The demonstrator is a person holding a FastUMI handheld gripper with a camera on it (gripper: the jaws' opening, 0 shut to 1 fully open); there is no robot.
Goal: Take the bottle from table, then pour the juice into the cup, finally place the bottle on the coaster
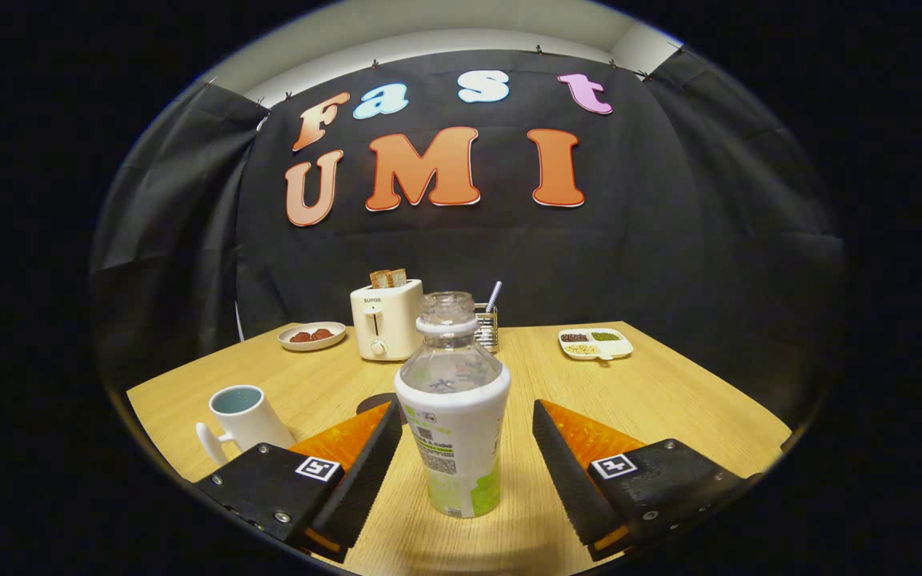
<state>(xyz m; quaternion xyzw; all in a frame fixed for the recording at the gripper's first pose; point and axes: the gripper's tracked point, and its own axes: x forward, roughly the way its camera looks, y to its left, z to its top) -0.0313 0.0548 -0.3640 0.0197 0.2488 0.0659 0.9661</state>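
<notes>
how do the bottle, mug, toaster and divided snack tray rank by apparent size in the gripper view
1. bottle, standing between the open tongs, nearest
2. toaster
3. mug, close to the toaster
4. divided snack tray, farthest

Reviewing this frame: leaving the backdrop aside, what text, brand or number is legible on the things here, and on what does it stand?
"SUPOR": on the front of the toaster, above its lever.
Bottle wrapper: fine print and a code square, too small to read.
Square markers on the claw: patterns, no words.
The claw is open, one finger on either side of the bottle, neither touching it.
</notes>
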